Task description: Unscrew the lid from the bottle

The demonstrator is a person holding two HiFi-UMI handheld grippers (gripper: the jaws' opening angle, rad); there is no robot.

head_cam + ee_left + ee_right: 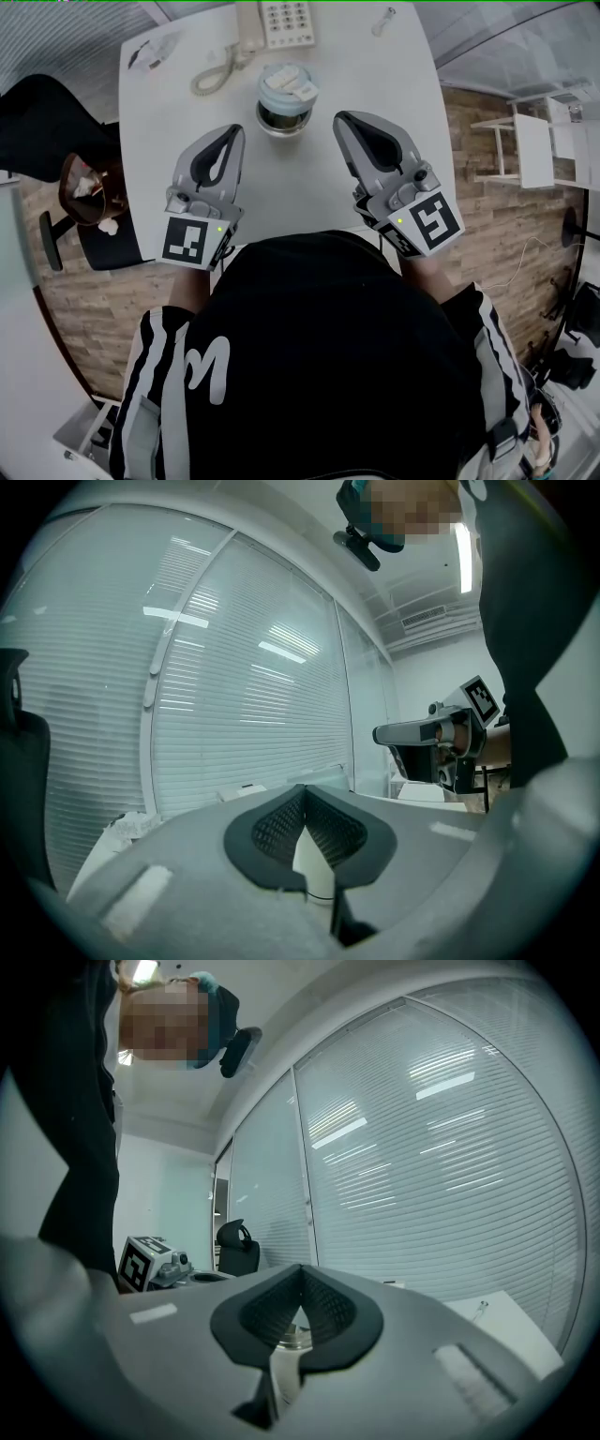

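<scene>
The bottle (284,105) is a short, wide jar with a pale blue lid (286,82), standing upright in the middle of the white table (309,192). My left gripper (234,132) rests just left of and nearer than the bottle, shut and empty. My right gripper (341,119) sits to the bottle's right, also shut with nothing between its fingers. Neither touches the bottle. In the left gripper view the left gripper (302,788) shows meshed pads pressed together, with the right gripper (439,739) off to the side. The right gripper view shows the right gripper (300,1268) shut the same way.
A desk phone (278,22) with a coiled cord (214,73) lies at the table's far edge, crumpled wrapping (153,52) at the far left corner, and a small item (382,21) at the far right. A black chair (42,122) stands left of the table, a white shelf (531,150) right.
</scene>
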